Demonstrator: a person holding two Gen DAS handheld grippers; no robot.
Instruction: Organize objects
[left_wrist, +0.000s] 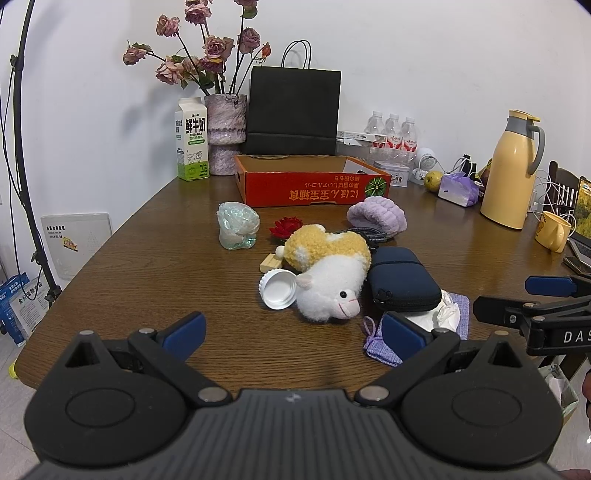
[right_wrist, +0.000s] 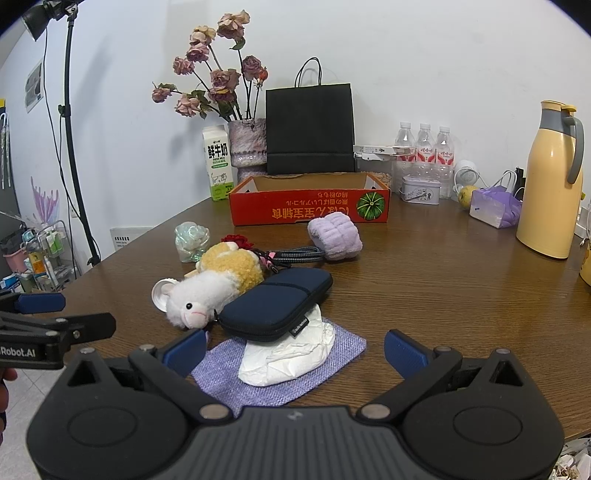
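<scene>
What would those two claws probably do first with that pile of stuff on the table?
Probably the left claw eases forward to the plush sheep. Both claws are open and empty, the sheep lies nearest on top of the clutter, and the red cardboard box behind looks empty, a likely place for it.

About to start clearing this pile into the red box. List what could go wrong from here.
1. The navy pouch leans on the plush sheep and the white crumpled bag; pulling either may tip it.
2. The braided cable runs under the pile and may drag neighbours.
3. Both grippers, left and right, are open and close together; they could collide.
</scene>
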